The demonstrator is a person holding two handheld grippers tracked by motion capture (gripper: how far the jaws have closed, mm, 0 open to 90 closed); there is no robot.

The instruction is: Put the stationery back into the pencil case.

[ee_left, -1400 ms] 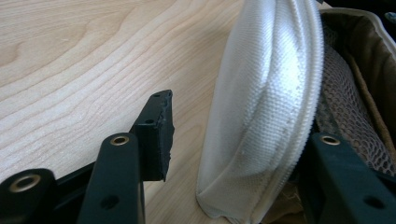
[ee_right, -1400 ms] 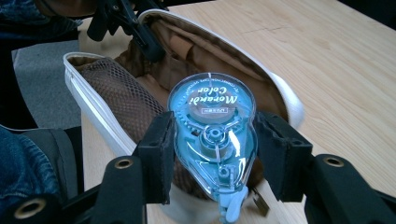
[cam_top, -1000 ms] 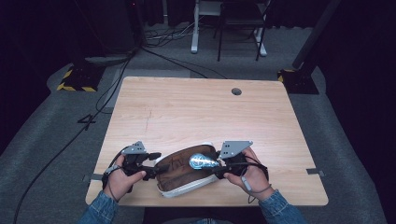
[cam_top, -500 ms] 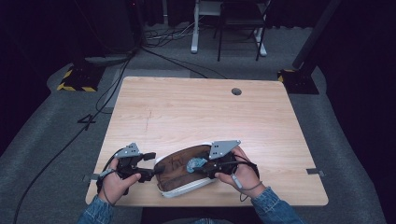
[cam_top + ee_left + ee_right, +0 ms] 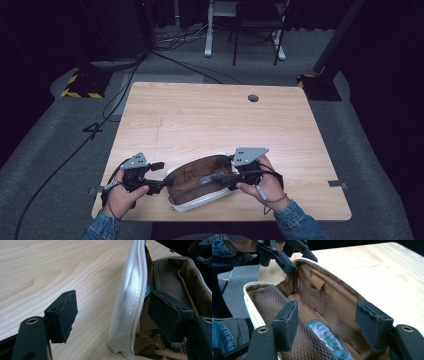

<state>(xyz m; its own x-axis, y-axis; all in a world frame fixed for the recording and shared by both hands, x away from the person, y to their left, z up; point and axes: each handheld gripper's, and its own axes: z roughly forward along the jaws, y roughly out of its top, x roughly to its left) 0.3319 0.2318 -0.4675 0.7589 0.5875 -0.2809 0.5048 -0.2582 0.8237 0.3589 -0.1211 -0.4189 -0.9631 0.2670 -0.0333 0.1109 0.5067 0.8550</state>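
Observation:
A white pouch [image 5: 200,202] with brown lining lies open near the table's front edge. Its white rim [image 5: 130,297] stands upright between the jaws of my left gripper [image 5: 112,310], which is open and not pressing on it. My left gripper [image 5: 161,184] sits at the pouch's left end. My right gripper [image 5: 212,178] reaches in from the right and is open [image 5: 327,312]. A small clear blue-tinted bottle [image 5: 329,340] lies on the lining under its jaws, untouched. Brown mesh [image 5: 269,302] lines the near inner wall of the pouch.
The wooden table [image 5: 210,120] stretches away behind the pouch, with a cable hole [image 5: 253,98] at the far right. A person's hands [image 5: 262,187] hold both grippers at the front edge. Chair and stand legs [image 5: 240,45] are on the floor beyond.
My right gripper carried the shiny bottle down into the pouch and let go of it. My left gripper shifted towards the pouch's left rim.

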